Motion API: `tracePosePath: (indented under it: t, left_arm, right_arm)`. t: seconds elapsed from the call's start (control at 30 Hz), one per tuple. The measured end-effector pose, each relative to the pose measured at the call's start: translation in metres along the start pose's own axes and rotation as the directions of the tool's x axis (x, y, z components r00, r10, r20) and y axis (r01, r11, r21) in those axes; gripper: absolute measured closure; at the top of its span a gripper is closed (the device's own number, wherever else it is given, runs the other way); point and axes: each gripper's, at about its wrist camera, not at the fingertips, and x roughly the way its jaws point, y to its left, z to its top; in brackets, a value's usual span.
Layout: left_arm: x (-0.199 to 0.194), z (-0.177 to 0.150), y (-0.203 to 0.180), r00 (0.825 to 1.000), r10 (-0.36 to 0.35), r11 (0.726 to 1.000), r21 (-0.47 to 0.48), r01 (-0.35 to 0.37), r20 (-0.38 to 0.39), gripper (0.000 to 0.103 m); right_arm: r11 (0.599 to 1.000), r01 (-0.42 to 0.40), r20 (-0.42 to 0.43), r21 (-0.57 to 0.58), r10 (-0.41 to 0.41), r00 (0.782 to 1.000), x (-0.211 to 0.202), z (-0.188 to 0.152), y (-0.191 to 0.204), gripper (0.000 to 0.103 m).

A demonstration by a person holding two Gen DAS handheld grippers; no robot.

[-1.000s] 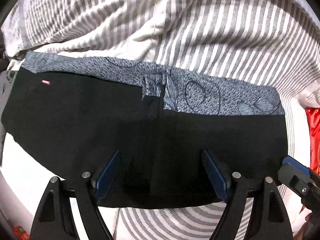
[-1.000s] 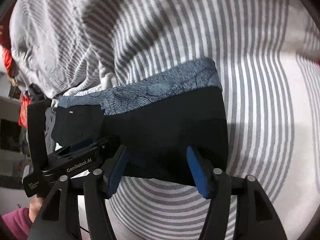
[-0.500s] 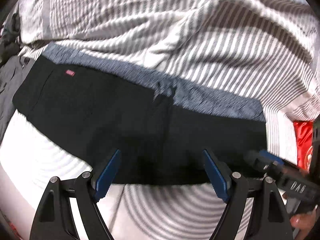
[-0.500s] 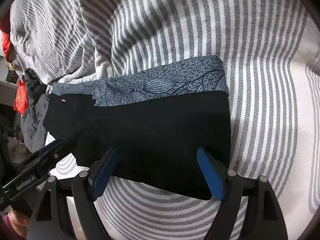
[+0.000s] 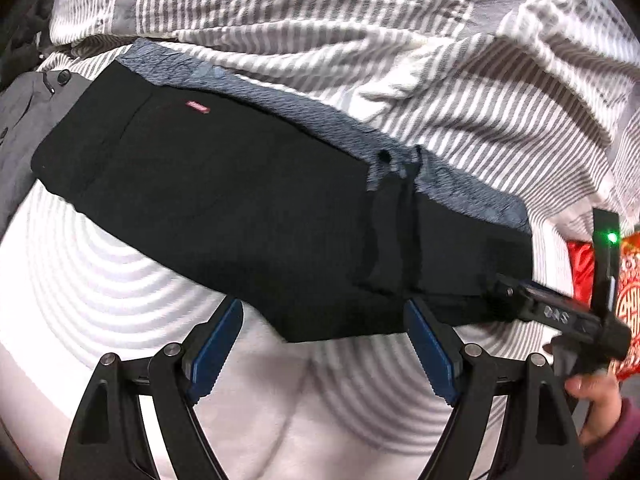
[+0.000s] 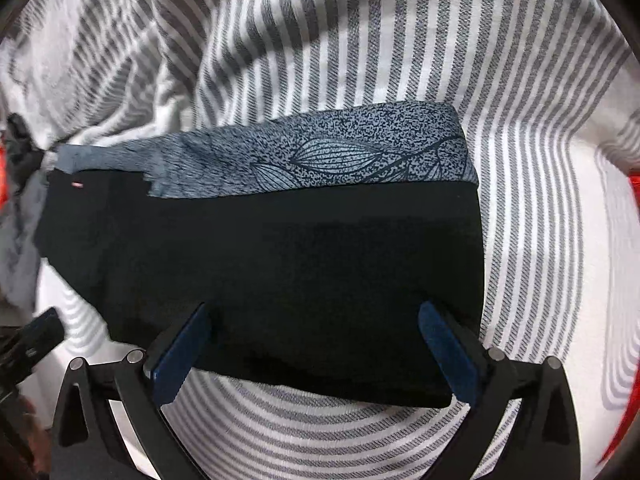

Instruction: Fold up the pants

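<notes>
The black pants point(image 5: 248, 208) lie folded flat on the striped bedspread, with a blue-grey leaf-print lining strip point(image 5: 320, 120) showing along the far edge and a small red label point(image 5: 199, 107) at the left. In the right wrist view the pants point(image 6: 280, 264) fill the middle, with the lining point(image 6: 360, 156) above. My left gripper point(image 5: 324, 344) is open and empty, just short of the near edge. My right gripper point(image 6: 316, 354) is open with its blue pads over the near edge, holding nothing. The right gripper's body point(image 5: 560, 316) shows at the pants' right end.
The grey-and-white striped bedspread point(image 5: 400, 40) is rumpled behind the pants. Grey clothing point(image 5: 24, 120) lies at the left. A red patterned object point(image 5: 628, 280) sits at the far right edge. The left gripper's body point(image 6: 28, 344) shows at the left of the right wrist view.
Both grippers have drawn back from the pants, toward the near edge. The left view has shifted so the pants lie diagonally. Both jaws stayed open and the pants stayed in place.
</notes>
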Motion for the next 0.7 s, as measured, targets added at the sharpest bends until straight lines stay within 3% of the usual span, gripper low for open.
tracePosePath:
  t: [0.1, 0.3, 0.4, 0.53, 0.6, 0.7]
  left_arm:
    - [-0.010, 0.006, 0.022, 0.999, -0.036, 0.999, -0.023, 0.036, 0.016, 0.019]
    - [-0.030, 0.015, 0.061, 0.993, -0.078, 0.993, -0.078, 0.084, 0.084, 0.019]
    - [-0.040, 0.017, 0.077, 0.989, -0.102, 0.990, -0.088, 0.111, 0.105, 0.019]
    - [-0.043, 0.018, 0.098, 0.994, -0.069, 0.991, -0.111, 0.079, 0.087, 0.019]
    - [-0.038, 0.019, 0.113, 0.997, -0.043, 0.987, -0.150, 0.051, 0.058, 0.019]
    - [-0.037, 0.021, 0.141, 0.997, -0.035, 0.970, -0.236, 0.051, 0.072, 0.019]
  right_arm:
    - [0.988, 0.149, -0.017, -0.050, -0.150, 0.988, 0.011, 0.002, 0.020, 0.000]
    - [0.979, 0.204, -0.020, 0.020, -0.204, 0.979, 0.004, 0.007, 0.028, 0.000]
    - [0.986, 0.162, 0.001, 0.047, -0.162, 0.987, -0.012, 0.006, 0.040, 0.000]
    - [0.994, 0.109, 0.013, 0.023, -0.109, 0.994, -0.028, -0.002, 0.060, 0.000]
    - [0.996, 0.092, -0.004, -0.004, -0.092, 0.996, -0.033, -0.005, 0.074, 0.000]
    - [0.994, 0.094, -0.002, -0.055, -0.095, 0.996, -0.040, -0.005, 0.098, 0.000]
